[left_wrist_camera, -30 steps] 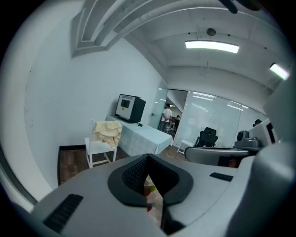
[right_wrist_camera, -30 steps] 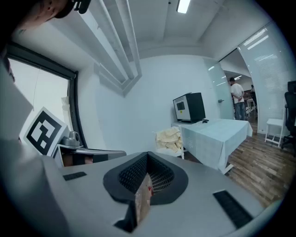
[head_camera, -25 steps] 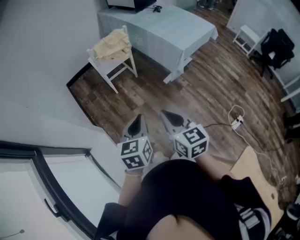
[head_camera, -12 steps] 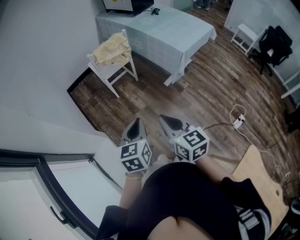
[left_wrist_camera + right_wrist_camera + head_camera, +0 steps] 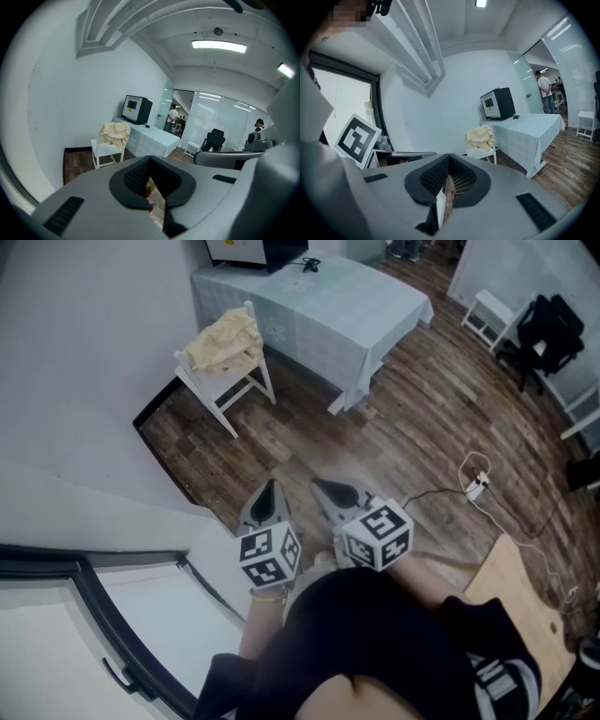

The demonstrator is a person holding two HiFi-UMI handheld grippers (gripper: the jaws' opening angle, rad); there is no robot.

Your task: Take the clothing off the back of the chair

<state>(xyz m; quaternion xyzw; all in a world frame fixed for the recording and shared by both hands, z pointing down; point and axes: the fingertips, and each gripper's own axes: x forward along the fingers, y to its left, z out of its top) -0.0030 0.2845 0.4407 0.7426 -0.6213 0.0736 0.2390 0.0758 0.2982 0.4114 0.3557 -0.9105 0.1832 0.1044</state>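
So you're only on the approach step here. At the upper left of the head view, the pale yellow clothing (image 5: pixel 225 337) is hanging bunched over the back of the white chair (image 5: pixel 228 388), and some of it looks to be spilling toward the seat. The chair is standing just beside the table with the light cloth (image 5: pixel 328 306). Nothing is touching the clothing.

Moving right to the lower middle of the frame, your left gripper (image 5: pixel 268 495) is pointing toward the chair with its jaws pressed fully together and nothing between them. Right next to it, your right gripper (image 5: pixel 328 491) is doing the same: jaws closed tight, empty, aimed the same way. Both are sitting well apart from the chair, with a stretch of wood floor (image 5: pixel 394 418) in between.

My read: you're going to need to walk in closer and spread at least one set of jaws. Then come in on a fold near the top of the backrest, so you're pinching fabric rather than the chair rail. It looks soft and floppy, so lifting it up and off probably beats dragging it sideways.
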